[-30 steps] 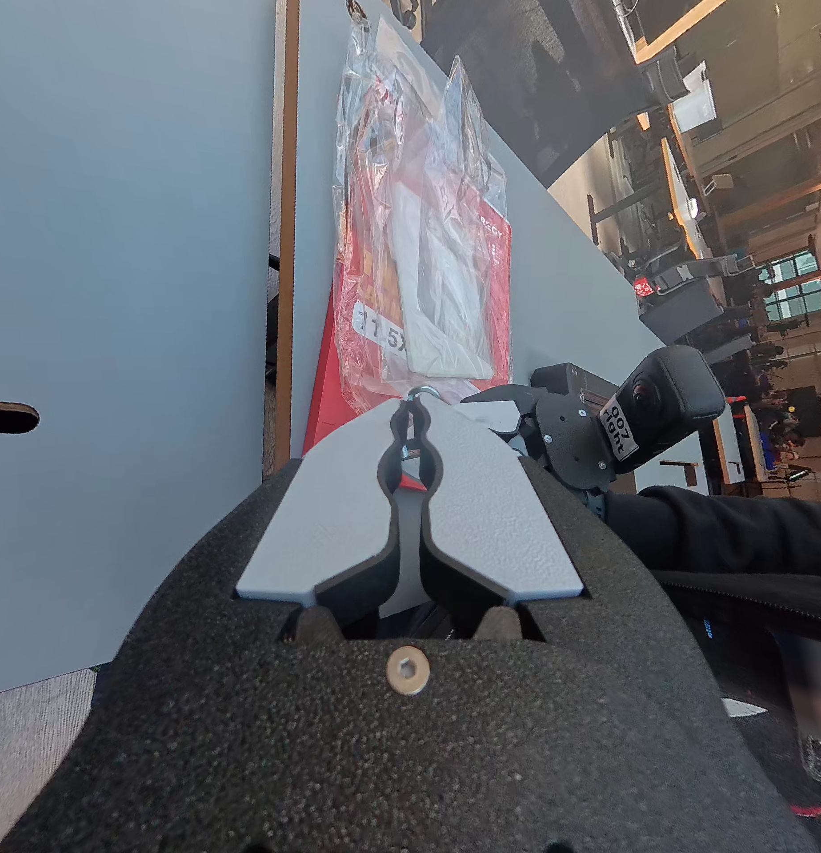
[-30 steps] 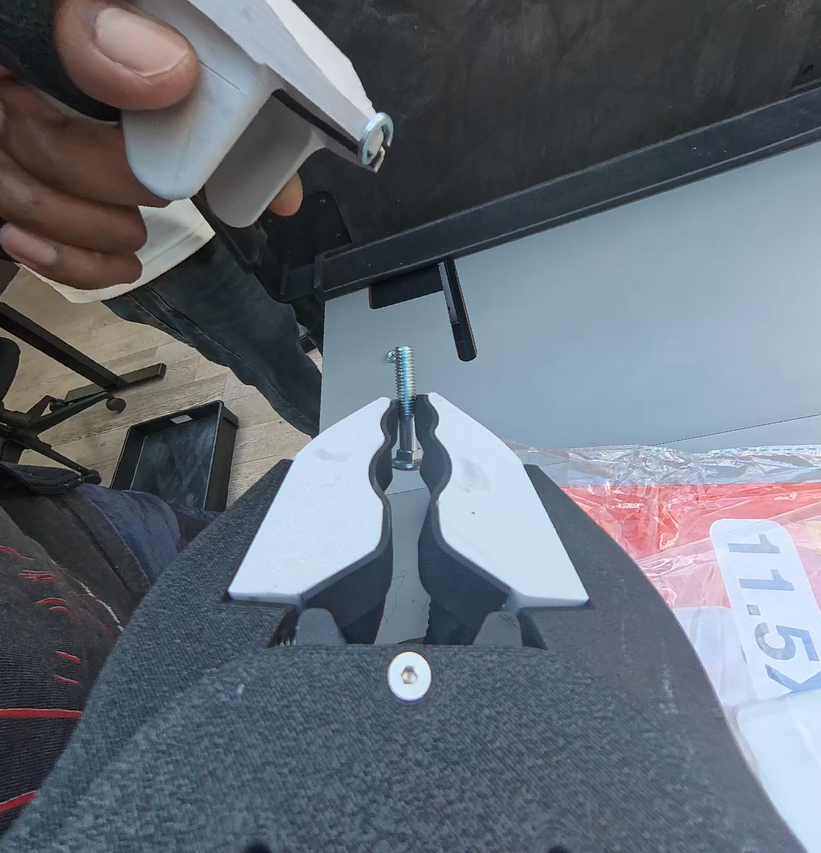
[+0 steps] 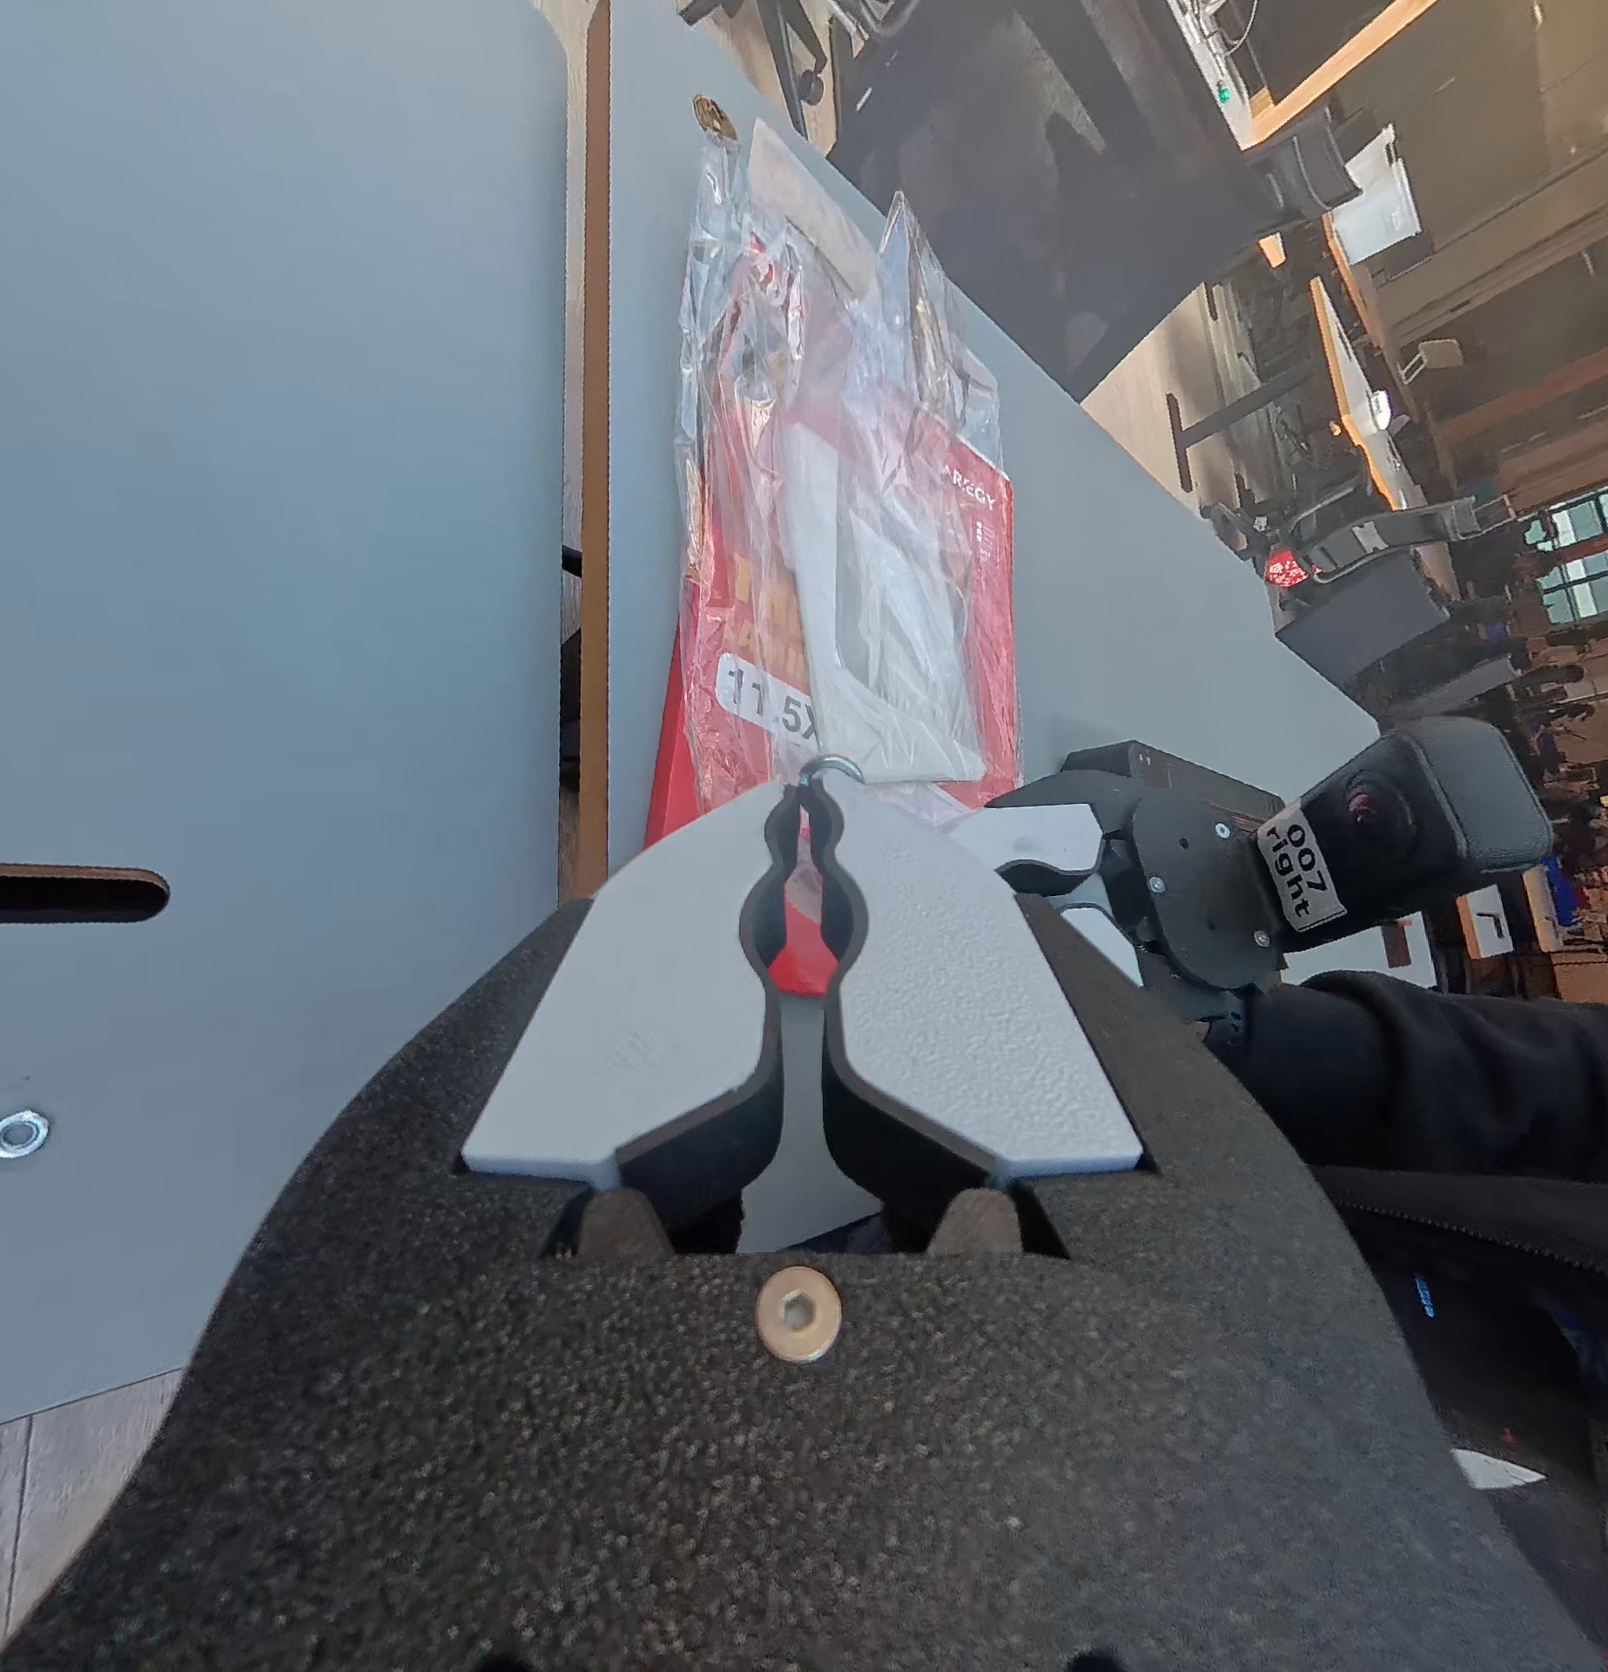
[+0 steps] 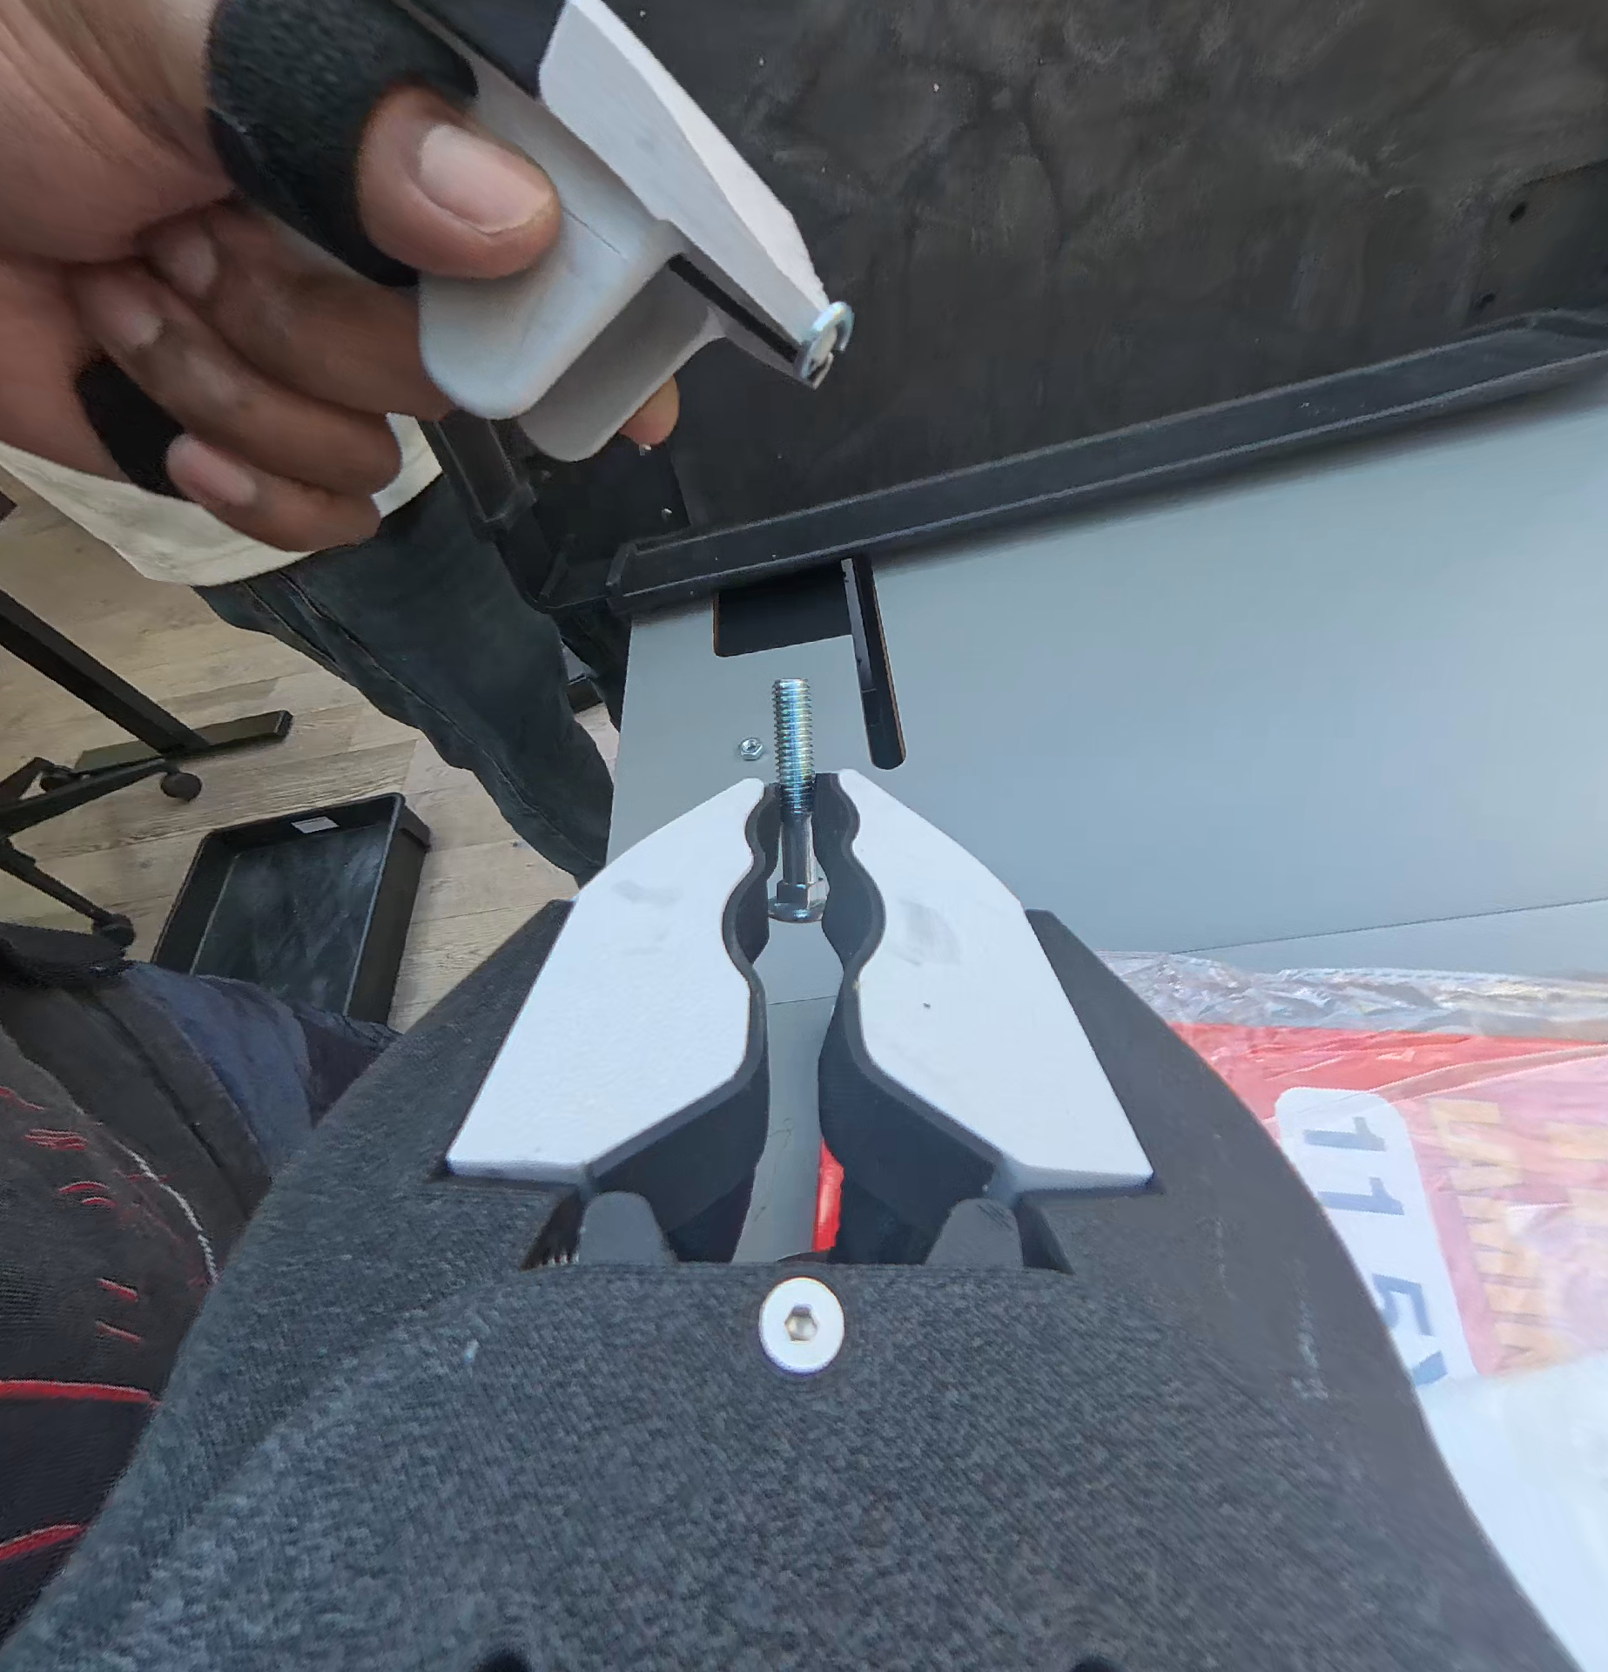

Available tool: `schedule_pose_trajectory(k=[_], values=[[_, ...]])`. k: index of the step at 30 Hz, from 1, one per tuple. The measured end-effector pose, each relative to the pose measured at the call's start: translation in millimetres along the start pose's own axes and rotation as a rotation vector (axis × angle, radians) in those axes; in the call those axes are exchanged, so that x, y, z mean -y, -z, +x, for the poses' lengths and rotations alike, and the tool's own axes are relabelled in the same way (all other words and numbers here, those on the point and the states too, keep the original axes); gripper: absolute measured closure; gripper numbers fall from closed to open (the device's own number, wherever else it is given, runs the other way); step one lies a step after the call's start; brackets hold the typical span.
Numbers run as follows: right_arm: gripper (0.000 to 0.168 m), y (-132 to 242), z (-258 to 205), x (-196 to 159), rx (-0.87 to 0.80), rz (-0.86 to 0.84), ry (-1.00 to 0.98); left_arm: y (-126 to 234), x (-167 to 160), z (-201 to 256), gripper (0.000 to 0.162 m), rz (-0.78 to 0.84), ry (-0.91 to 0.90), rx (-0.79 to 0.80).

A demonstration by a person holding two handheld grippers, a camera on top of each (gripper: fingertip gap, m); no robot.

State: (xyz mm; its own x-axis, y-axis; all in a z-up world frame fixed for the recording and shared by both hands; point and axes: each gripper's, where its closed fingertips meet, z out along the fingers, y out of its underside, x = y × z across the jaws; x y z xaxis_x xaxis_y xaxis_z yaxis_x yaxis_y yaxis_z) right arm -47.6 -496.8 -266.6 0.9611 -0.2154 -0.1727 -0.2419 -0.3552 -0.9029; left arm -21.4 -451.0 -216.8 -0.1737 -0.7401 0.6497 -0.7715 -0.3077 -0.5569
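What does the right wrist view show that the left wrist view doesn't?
Only the right wrist view shows the bolt clamped in the right gripper, threads pointing forward, a small nut on the grey table, and the hand holding the left gripper. Only the left wrist view shows the grey panel with its slot. Both show the washer in the left gripper and the red packet.

Shiny threaded metal bolt (image 4: pixel 793 796); crinkled glossy plastic bag (image 3: pixel 836 507)
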Motion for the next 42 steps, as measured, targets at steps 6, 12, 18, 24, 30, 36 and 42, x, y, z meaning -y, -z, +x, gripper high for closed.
schedule_pose_trajectory(k=[6,12,18,24,30,36,42], values=[[0.161,21.3,21.6,-3.2,-0.062,0.010,0.010,-31.6,-6.3,1.5,0.161,-0.080,-0.018,-0.030],[0.161,55.8,34.6,-27.5,-0.135,0.018,-0.044,-85.3,-44.3,14.3,0.161,-0.274,-0.124,-0.044],[0.161,83.8,43.5,-58.9,-0.219,0.016,-0.131,-133.7,-82.8,27.1,0.161,-0.449,-0.251,-0.040],[0.161,102.0,52.3,-92.8,-0.327,-0.010,-0.247,-171.1,-122.6,21.0,0.160,-0.622,-0.421,0.045],[0.161,112.5,54.7,-122.2,-0.398,-0.085,-0.325,-189.0,-143.5,5.5,0.161,-0.713,-0.531,0.145],[0.161,110.6,61.5,-145.5,-0.421,-0.199,-0.368,-193.7,-151.6,1.9,0.161,-0.732,-0.526,0.154],[0.161,101.4,67.8,-156.9,-0.408,-0.304,-0.362,-193.5,-151.4,4.5,0.160,-0.722,-0.509,0.134]])
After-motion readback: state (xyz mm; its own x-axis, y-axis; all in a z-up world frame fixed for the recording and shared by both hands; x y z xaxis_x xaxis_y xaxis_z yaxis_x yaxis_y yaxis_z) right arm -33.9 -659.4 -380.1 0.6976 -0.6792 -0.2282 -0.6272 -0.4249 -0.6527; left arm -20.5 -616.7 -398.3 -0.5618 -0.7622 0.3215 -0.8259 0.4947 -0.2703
